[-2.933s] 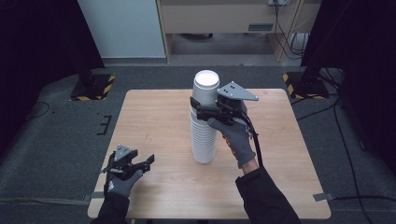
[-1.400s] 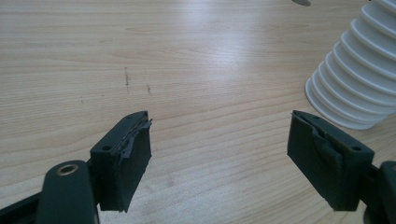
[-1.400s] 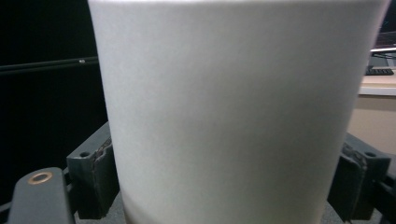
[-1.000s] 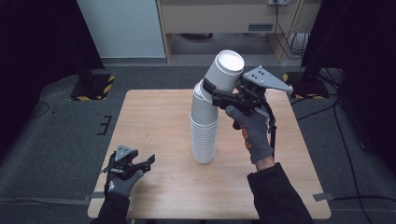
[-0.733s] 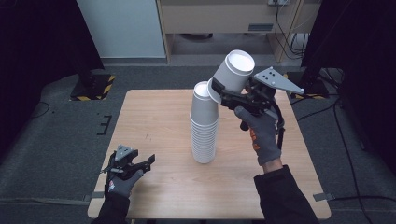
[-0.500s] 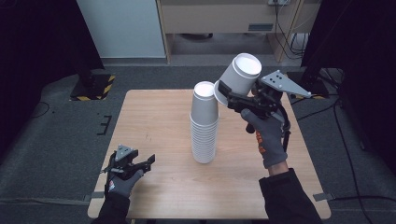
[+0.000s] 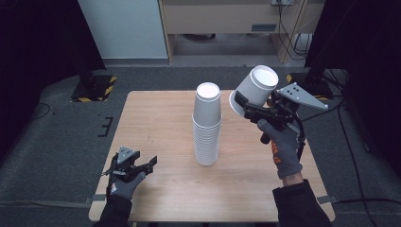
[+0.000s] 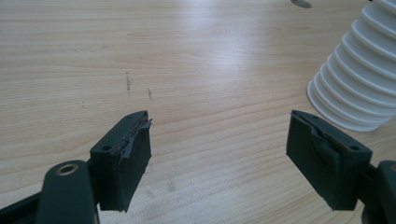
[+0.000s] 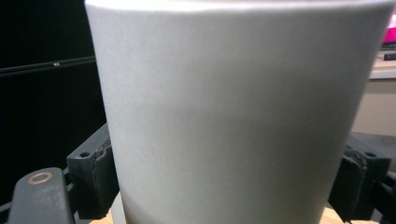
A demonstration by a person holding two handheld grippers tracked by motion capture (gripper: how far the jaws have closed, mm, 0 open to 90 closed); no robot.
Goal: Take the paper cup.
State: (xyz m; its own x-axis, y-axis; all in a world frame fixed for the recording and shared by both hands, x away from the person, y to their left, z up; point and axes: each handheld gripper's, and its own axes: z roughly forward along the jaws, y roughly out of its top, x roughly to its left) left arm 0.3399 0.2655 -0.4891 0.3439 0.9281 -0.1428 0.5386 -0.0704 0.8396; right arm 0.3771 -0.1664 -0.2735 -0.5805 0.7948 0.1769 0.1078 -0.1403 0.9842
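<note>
A tall stack of white paper cups (image 7: 207,126) stands upside down in the middle of the wooden table (image 7: 161,127); its lower rims (image 8: 359,88) show in the left gripper view. My right gripper (image 7: 246,108) is shut on a single white cup (image 7: 255,89), held tilted in the air to the right of the stack. In the right gripper view that cup (image 9: 233,112) sits between both jaws. My left gripper (image 7: 138,166) rests low at the table's front left, open, with nothing between its fingers (image 8: 126,158).
Dark carpet surrounds the table. A white panel (image 7: 123,28) and a wooden cabinet (image 7: 227,19) stand beyond the far edge, with cables at the back right. Bare tabletop lies left of the stack and along the front.
My right gripper has lifted the top cup off the stack and carried it up and to the right, tilting it. The left gripper has stayed put.
</note>
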